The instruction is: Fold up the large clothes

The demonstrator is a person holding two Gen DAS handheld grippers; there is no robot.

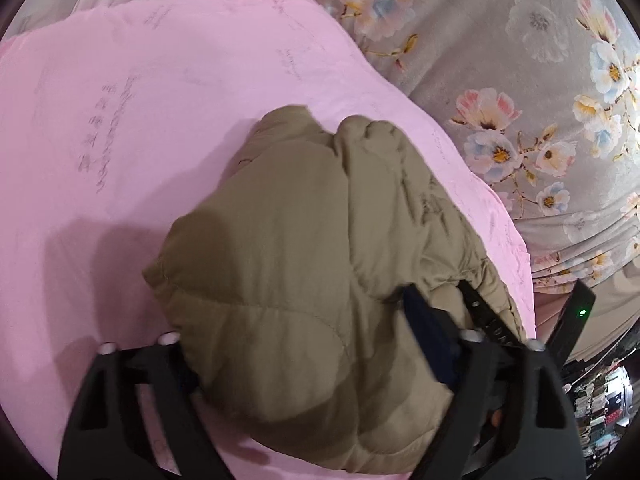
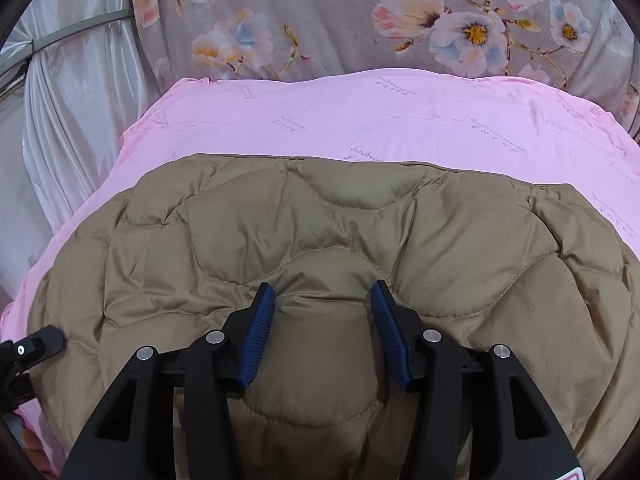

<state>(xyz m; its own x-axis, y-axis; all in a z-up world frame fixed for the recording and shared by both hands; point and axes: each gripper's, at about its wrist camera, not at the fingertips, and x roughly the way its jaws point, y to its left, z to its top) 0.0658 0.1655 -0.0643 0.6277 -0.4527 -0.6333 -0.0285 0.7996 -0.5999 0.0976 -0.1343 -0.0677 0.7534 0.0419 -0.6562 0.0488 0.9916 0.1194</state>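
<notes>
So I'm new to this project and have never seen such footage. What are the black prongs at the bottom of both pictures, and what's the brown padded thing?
No robot here: a person holds a two-finger gripper in each hand, each with a wide-angle camera looking along its fingers. One picture is from the left gripper, the other from the right gripper.

The brown thing is a quilted jacket, lying on a pink sheet over a flowered bedcover.

The right gripper's blue pads straddle a puff of jacket without clearly pinching it. The left gripper has jacket fabric bunched between its fingers; whether it grips is unclear.
</notes>
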